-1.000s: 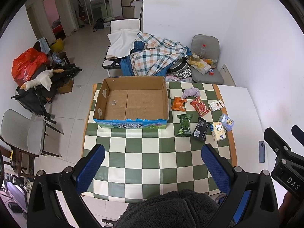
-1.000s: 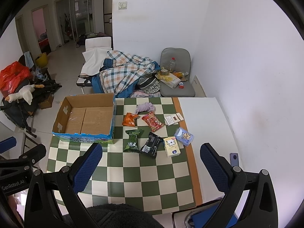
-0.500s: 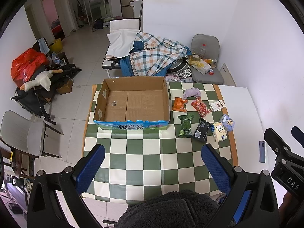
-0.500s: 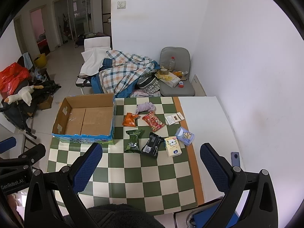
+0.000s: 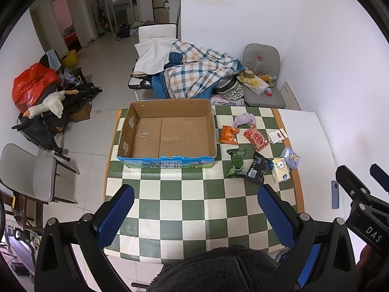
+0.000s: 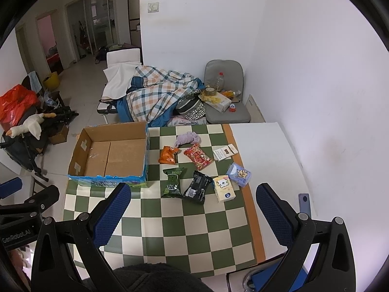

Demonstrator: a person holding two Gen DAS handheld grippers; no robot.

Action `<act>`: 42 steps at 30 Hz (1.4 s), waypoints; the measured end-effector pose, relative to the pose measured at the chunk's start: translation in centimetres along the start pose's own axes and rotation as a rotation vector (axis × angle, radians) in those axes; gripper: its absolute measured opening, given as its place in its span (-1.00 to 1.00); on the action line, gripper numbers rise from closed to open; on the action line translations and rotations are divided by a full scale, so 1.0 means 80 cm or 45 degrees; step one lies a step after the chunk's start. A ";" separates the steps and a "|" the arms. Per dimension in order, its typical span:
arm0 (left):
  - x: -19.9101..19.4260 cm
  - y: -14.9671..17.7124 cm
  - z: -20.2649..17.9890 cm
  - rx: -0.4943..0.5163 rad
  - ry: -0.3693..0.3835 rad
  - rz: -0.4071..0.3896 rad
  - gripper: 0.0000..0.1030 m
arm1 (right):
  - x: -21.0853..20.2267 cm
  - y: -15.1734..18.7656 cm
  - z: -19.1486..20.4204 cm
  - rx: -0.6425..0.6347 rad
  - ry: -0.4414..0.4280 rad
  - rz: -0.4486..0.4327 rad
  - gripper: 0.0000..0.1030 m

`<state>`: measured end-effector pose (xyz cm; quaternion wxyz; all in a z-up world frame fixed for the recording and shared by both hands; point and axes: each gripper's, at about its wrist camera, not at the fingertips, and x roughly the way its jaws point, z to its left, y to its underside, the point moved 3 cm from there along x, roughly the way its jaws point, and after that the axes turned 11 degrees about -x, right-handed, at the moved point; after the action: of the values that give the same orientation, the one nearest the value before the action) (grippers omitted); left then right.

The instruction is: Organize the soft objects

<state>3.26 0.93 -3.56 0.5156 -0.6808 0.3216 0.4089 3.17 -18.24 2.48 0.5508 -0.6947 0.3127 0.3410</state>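
An empty cardboard box (image 5: 170,133) (image 6: 111,155) stands on the checkered table (image 5: 189,209). To its right lie a lilac cloth (image 5: 244,119) (image 6: 188,138), an orange packet (image 5: 228,135), a red packet (image 5: 256,138), a green packet (image 5: 237,163), a black packet (image 5: 258,168) and two tissue packs (image 5: 280,174) (image 5: 290,158). My left gripper (image 5: 194,210) and right gripper (image 6: 193,205) are both open and empty, held high above the table's near side.
A phone (image 5: 335,194) lies on the white table part at right. A small card (image 5: 277,135) lies by the red packet. Chairs with a plaid blanket (image 5: 194,75) stand behind the table. A grey chair (image 5: 26,172) stands at left.
Both grippers have drifted slightly; the view shifts a little. Nothing on the table has moved.
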 end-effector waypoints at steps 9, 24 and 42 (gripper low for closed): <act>0.156 -0.004 -0.062 0.038 0.044 0.301 1.00 | 0.109 0.021 -0.058 0.055 0.016 0.178 1.00; 0.504 0.025 -0.191 0.154 -0.142 0.811 0.74 | 0.531 0.138 -0.178 0.168 -0.207 0.754 1.00; 0.606 0.050 -0.189 0.222 -0.293 0.921 -0.33 | 0.673 0.193 -0.117 0.223 -0.403 0.944 0.80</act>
<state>25.46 -15.46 -46.38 0.4268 -0.4265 0.5145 0.6093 22.61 -33.60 -48.58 0.4888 -0.4245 0.4811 0.5911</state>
